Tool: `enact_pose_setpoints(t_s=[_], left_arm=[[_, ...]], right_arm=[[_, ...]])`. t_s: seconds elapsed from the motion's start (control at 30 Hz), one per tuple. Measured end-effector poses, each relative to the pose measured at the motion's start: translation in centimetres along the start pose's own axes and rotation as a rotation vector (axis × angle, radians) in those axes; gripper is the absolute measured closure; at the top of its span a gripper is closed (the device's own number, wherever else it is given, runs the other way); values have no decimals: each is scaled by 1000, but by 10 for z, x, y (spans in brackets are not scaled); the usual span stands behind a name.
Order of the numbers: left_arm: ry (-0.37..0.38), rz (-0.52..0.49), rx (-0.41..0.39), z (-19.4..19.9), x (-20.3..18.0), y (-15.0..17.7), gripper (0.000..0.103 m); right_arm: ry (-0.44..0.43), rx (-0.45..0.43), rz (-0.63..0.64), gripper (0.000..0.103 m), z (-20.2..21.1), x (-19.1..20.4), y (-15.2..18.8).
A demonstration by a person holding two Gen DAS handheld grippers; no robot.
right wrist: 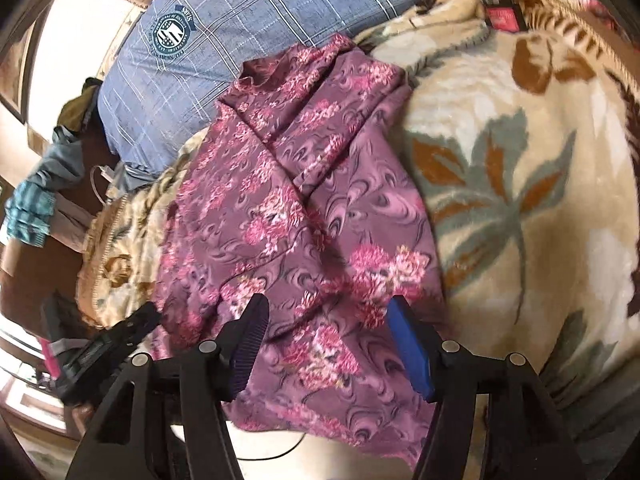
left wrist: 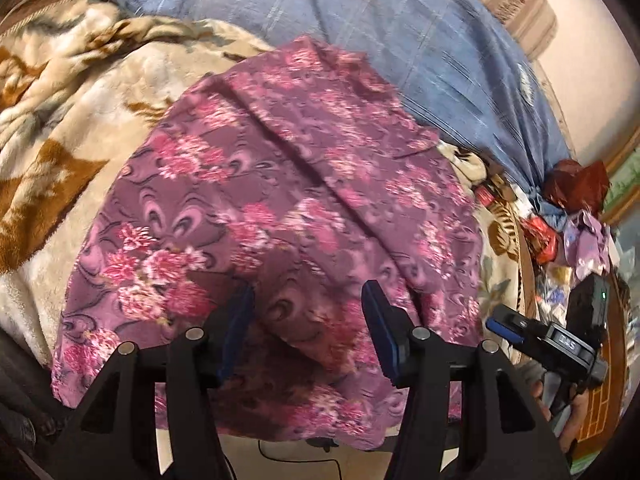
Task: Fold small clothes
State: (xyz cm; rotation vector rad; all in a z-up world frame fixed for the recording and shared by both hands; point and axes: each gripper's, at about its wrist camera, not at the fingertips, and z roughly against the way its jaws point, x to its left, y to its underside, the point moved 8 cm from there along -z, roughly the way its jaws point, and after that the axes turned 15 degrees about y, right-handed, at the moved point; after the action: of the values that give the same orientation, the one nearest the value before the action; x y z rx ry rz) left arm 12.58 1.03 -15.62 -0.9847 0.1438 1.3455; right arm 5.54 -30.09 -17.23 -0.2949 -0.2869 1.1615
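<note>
A purple garment with pink flowers (left wrist: 280, 184) lies spread and creased on a cream leaf-patterned blanket (left wrist: 80, 128), its near hem hanging over the bed's edge. My left gripper (left wrist: 308, 312) hovers over the near part of the garment, jaws apart, pads not pressing the cloth. In the right wrist view the same garment (right wrist: 312, 200) shows a fold running up its middle. My right gripper (right wrist: 328, 308) is open just above its near end, with nothing pinched. Each gripper shows in the other's view: the right gripper (left wrist: 504, 326) at the right, the left gripper (right wrist: 136, 320) at the lower left.
A blue plaid pillow (right wrist: 224, 40) with a round badge lies behind the garment. The blanket (right wrist: 520, 160) covers the bed to the right. Loose clothes and clutter (left wrist: 572, 216) pile up beside the bed. A dark cable (right wrist: 276, 454) lies on the pale floor below the hem.
</note>
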Motion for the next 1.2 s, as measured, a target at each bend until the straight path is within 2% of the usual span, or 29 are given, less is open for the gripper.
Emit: enact_pose_setpoints(t_s=[0.07, 0.17, 0.5, 0.67, 0.8, 0.87, 0.97, 1.07, 1.13, 1.2], left_arm=[[-18, -63, 5, 0, -14, 5, 49], [-54, -166, 13, -5, -36, 15, 49], [8, -300, 133, -35, -89, 56, 49], [43, -323, 141, -38, -107, 64, 49], [67, -439, 178, -53, -137, 80, 48], [81, -507, 234, -66, -151, 94, 47], [119, -544, 315, -81, -161, 113, 47], [154, -614, 391, -96, -175, 137, 47], [177, -617, 447, -108, -183, 152, 47], [195, -596, 493, -119, -190, 163, 47]], right_arm=[[37, -8, 20, 39, -2, 3, 4], [47, -6, 35, 39, -3, 2, 4], [28, -20, -54, 39, 18, -18, -3], [-5, -26, -100, 38, 42, -38, -9], [21, -38, -76, 38, 50, -49, -21], [21, -58, -92, 38, 53, -60, -27], [1, -52, -179, 37, 48, -85, -27], [-100, -10, -266, 37, 41, -99, -24], [-139, -17, -269, 37, 43, -100, -26], [-126, -6, -246, 37, 41, -98, -25]])
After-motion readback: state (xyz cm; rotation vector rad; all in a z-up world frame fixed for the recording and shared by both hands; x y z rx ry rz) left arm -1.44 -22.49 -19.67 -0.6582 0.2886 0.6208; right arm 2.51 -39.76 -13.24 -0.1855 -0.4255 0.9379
